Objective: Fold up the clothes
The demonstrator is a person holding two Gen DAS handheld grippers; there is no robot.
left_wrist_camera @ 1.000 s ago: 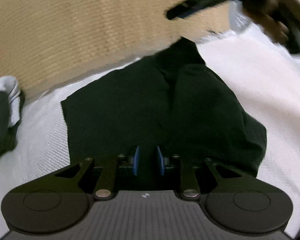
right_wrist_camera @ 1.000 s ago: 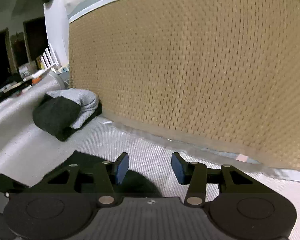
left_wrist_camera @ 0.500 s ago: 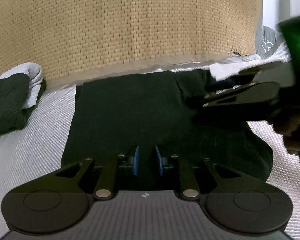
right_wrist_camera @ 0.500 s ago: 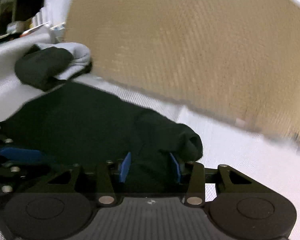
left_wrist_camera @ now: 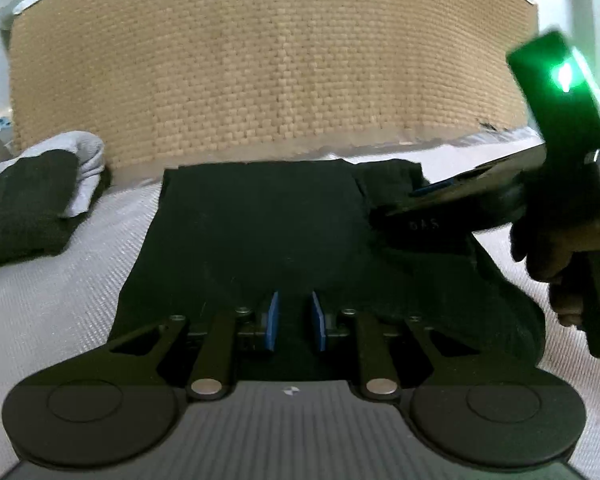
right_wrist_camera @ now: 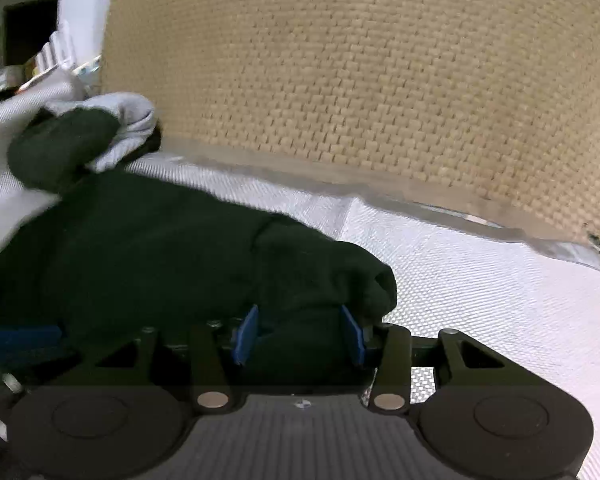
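Since the earlier frames, both grippers have come down onto the dark garment (left_wrist_camera: 260,232), which now lies spread flat where before it hung skewed and bunched; the right gripper (right_wrist_camera: 300,330), formerly above bare sheet, now sits over the garment's bunched right edge. Landmark for all positions: the woven headboard (left_wrist_camera: 276,64). The garment lies on the white sheet (left_wrist_camera: 60,280) directly in front of the headboard, its far edge just beside the headboard's base. Left gripper (left_wrist_camera: 294,322): blue pads drawn close together on the garment's near edge, clenched on a thin layer of cloth. Right gripper: jaws half apart with a thick roll of cloth between them; the figures show slight reopening after closing, and whether the pads press on the cloth cannot be told. A hand (left_wrist_camera: 560,256) grips the right unit's handle. Handling assessment: the garment appears light, soft and limp, with no stiffness to hold a shape; it will sag and crease wherever unsupported, and is neither fragile nor notably slippery. Recommended hold is at edges or corners, two points well apart, so the cloth stays taut during the fold. The rolled right edge should be smoothed before folding. Containers: none in view. A second bundle of dark and grey clothing (left_wrist_camera: 32,200) rests to the left of the garment, also against the headboard's base.
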